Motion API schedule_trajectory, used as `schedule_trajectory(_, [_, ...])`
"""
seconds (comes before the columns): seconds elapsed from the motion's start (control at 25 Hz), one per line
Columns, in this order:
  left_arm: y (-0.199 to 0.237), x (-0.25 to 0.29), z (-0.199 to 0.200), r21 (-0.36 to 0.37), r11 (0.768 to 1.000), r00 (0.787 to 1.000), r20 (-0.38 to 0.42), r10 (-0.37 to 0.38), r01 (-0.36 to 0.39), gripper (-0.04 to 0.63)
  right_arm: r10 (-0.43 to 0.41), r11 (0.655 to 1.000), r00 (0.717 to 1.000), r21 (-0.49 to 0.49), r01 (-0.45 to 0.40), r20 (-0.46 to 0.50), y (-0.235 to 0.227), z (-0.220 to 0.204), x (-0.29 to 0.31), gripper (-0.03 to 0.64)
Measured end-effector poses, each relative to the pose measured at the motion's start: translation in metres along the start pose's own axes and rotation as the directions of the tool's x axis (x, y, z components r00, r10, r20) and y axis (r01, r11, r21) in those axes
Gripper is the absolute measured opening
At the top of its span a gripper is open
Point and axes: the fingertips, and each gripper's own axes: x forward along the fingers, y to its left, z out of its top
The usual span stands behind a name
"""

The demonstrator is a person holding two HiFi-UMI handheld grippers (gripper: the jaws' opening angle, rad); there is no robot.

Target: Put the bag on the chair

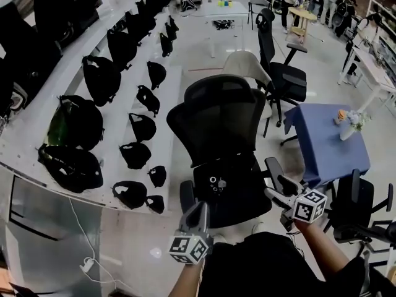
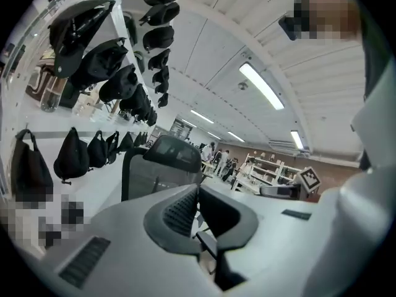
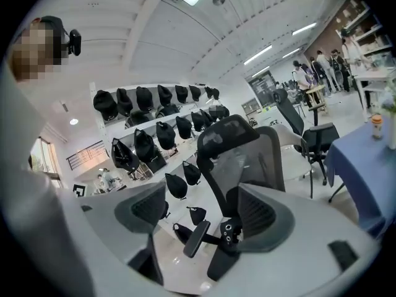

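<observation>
At the far left, the white wall shelves [image 1: 28, 125] carry rows of black bags [image 1: 77, 122], larger ones on the upper tier and small ones on the lower. They look like the stock from which the task's bag comes.

The left hand-held gripper [image 1: 201, 214] is held low in front of the person and points toward the chair. Its own view shows the jaws pressed together [image 2: 197, 193] with nothing between them.

In the middle stands the black mesh office chair [image 1: 219, 122], its seat toward the person. On the seat lies what appears to be the bag [image 1: 226, 187], a dark shape with pale metal rings. It also shows through the right hand-held gripper's gap [image 3: 232, 231]. It is black on black, so its outline is hard to trace. Neither tool touches it, so I judge that the placing is done and that both hands are clear of the chair.

The right hand-held gripper [image 1: 276, 197] hangs beside the chair's armrest. Its jaws stand well apart [image 3: 201, 193] and hold nothing.

Further right is a table [image 1: 328, 150] with a blue cloth, which bears a small bottle [image 1: 341, 114]. A second office chair [image 1: 281, 73] stands behind it.
</observation>
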Motion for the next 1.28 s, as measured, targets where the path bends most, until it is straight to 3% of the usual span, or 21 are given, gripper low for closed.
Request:
schedule_trajectory(0.16, [-0.021,0.02,0.009,0.038,0.999,0.999,0.033,0.005,-0.006,0.012,0.045,0.998,0.999,-0.045,-0.046,-0.015,-0.01,0.013,-0.014,0.33])
schedule_trajectory(0.36, [-0.046,0.042,0.011,0.051,0.999,0.998,0.067,-0.001,-0.003,0.009,0.017,0.997,0.996,-0.083,-0.01,0.089,-0.036,0.04,-0.032,0.229])
schedule_trajectory(0.56, [-0.058,0.057,0.009,0.063,0.996,0.995,0.083,0.052,-0.058,0.008,-0.008,0.99,0.997,-0.141,0.019,0.081,-0.057,0.055,-0.035,0.195])
schedule_trajectory(0.88, [-0.057,0.074,0.018,0.067,0.991,0.989,0.099,0.111,-0.117,0.008,-0.043,0.971,0.994,-0.229,0.065,0.103,-0.069,0.074,-0.031,0.026])
schedule_trajectory(1.28, [-0.044,0.083,0.018,0.083,0.989,0.99,0.075,0.119,-0.125,0.009,-0.103,0.948,0.986,-0.285,0.138,0.135,-0.067,0.085,-0.027,0.0])
